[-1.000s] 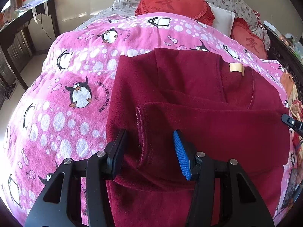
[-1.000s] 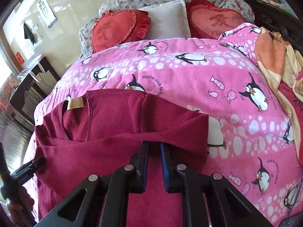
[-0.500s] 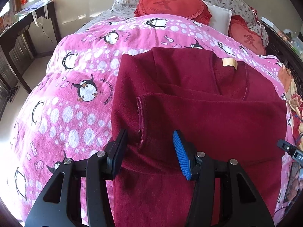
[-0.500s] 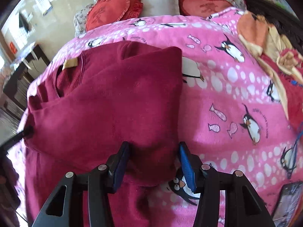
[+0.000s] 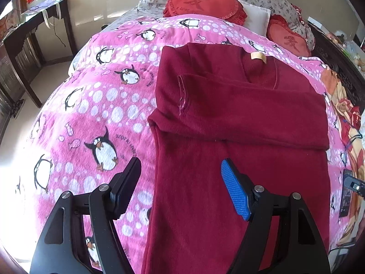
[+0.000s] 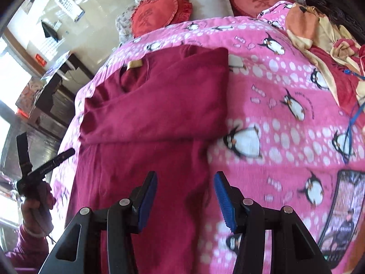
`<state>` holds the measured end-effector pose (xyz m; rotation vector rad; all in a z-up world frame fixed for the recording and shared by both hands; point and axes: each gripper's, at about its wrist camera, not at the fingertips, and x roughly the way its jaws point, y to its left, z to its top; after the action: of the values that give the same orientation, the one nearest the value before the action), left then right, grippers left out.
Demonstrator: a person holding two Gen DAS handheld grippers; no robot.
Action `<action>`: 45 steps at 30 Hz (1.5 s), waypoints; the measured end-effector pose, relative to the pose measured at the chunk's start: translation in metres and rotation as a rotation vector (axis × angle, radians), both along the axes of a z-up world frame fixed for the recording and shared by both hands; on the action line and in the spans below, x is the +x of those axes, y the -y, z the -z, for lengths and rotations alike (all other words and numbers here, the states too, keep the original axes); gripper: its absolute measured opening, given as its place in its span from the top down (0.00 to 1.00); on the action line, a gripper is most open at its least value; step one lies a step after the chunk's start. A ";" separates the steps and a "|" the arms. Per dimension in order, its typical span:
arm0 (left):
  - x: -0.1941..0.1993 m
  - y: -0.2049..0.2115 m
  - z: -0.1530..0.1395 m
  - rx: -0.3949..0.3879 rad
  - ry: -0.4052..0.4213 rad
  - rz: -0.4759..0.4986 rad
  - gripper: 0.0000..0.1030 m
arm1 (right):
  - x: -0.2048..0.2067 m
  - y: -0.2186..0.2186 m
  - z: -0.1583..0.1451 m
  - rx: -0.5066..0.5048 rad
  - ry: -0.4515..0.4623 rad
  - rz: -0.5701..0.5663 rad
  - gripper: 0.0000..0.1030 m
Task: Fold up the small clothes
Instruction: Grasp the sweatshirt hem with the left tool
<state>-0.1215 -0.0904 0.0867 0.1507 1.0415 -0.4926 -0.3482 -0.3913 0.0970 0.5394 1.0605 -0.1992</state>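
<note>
A dark red fleece top (image 5: 239, 118) lies flat on the pink penguin blanket (image 5: 95, 114), both sleeves folded across its chest, a tan label (image 5: 257, 56) at the collar. My left gripper (image 5: 180, 182) hovers over the top's left edge below the folded sleeve; its jaws are opening and nothing is between them. In the right wrist view the same top (image 6: 155, 114) fills the left half. My right gripper (image 6: 186, 194) hangs open above the top's right edge, holding nothing. The left gripper (image 6: 41, 159) shows at the far left, held by a hand.
Red heart cushions (image 5: 200, 2) and a white pillow (image 5: 255, 16) lie at the bed's head. A dark desk (image 5: 29, 34) stands left of the bed. A crumpled orange and red cloth (image 6: 324, 36) lies at the right, and a phone (image 6: 344, 210) rests on the blanket.
Both grippers let go of the folded sleeves and pulled back toward the top's lower part. The right jaws went from shut to open; the left jaws spread wider.
</note>
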 end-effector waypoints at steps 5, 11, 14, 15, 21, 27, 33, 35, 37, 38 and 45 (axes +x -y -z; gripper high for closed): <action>-0.027 -0.034 0.000 -0.013 -0.038 0.023 0.29 | -0.033 -0.023 0.011 0.044 -0.062 -0.051 0.45; -0.056 -0.079 0.011 -0.027 -0.132 -0.009 0.29 | -0.072 -0.042 0.035 0.116 -0.105 -0.067 0.37; -0.073 -0.093 0.016 -0.020 -0.165 -0.008 0.29 | -0.084 -0.049 0.045 0.164 -0.105 -0.068 0.37; -0.076 -0.095 0.018 -0.019 -0.177 0.000 0.29 | -0.087 -0.051 0.049 0.189 -0.097 -0.070 0.37; -0.103 -0.102 0.031 -0.023 -0.237 0.042 0.29 | -0.100 -0.063 0.048 0.269 -0.067 -0.108 0.37; -0.114 -0.105 0.042 -0.025 -0.287 0.047 0.29 | -0.102 -0.077 0.057 0.393 -0.030 -0.135 0.37; -0.116 -0.103 0.046 -0.007 -0.302 0.079 0.29 | -0.095 -0.084 0.061 0.451 -0.015 -0.172 0.42; -0.116 -0.100 0.047 0.002 -0.300 0.086 0.29 | -0.092 -0.086 0.065 0.464 -0.016 -0.176 0.47; -0.116 -0.097 0.048 0.007 -0.303 0.095 0.29 | -0.094 -0.088 0.066 0.437 -0.019 -0.186 0.59; -0.116 -0.097 0.047 0.005 -0.308 0.099 0.38 | -0.093 -0.088 0.065 0.428 -0.018 -0.189 0.72; -0.093 -0.085 0.028 -0.080 -0.364 0.130 0.92 | -0.081 -0.073 0.041 0.486 0.113 -0.185 0.87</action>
<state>-0.2146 -0.0053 0.0592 0.0580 1.3706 -0.6961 -0.4294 -0.3187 0.0565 0.8722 1.0429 0.2580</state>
